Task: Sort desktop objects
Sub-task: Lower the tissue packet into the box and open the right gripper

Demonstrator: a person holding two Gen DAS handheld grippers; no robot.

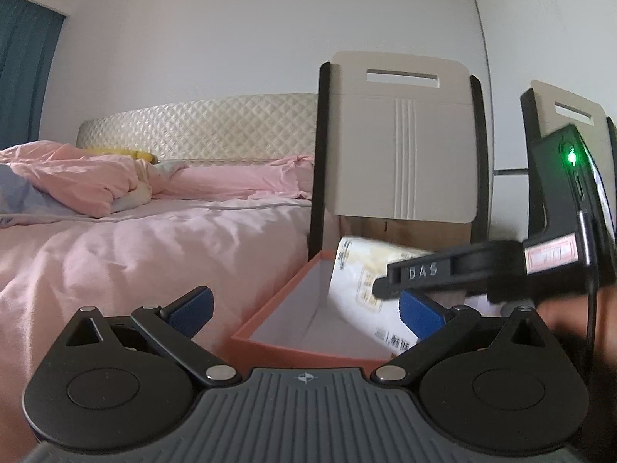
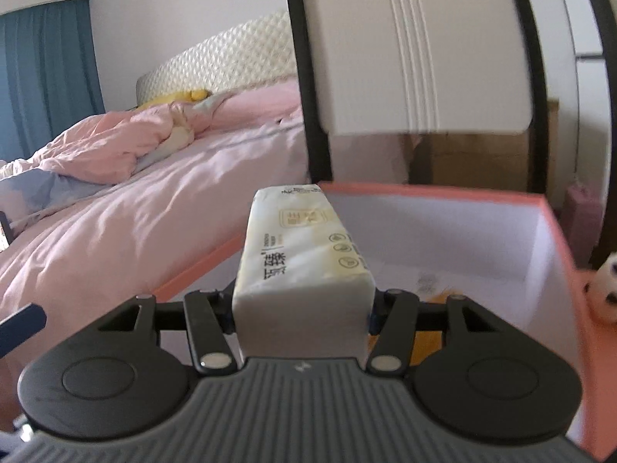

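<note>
My right gripper [image 2: 302, 308] is shut on a white tissue pack [image 2: 304, 254] and holds it tilted over the open orange box [image 2: 555, 231] with a white inside. In the left wrist view the tissue pack [image 1: 358, 281] leans into the same box [image 1: 277, 308], with the right gripper [image 1: 420, 274] coming in from the right. My left gripper [image 1: 304, 308] is open and empty, its blue pads [image 1: 193, 308] spread wide just in front of the box's near rim.
A bed with pink bedding [image 1: 135, 231] lies to the left of the box. Two chairs with cream backs [image 1: 401, 135] stand behind it. A small plush toy [image 2: 605, 289] sits right of the box. Something orange [image 2: 428, 339] lies on the box floor.
</note>
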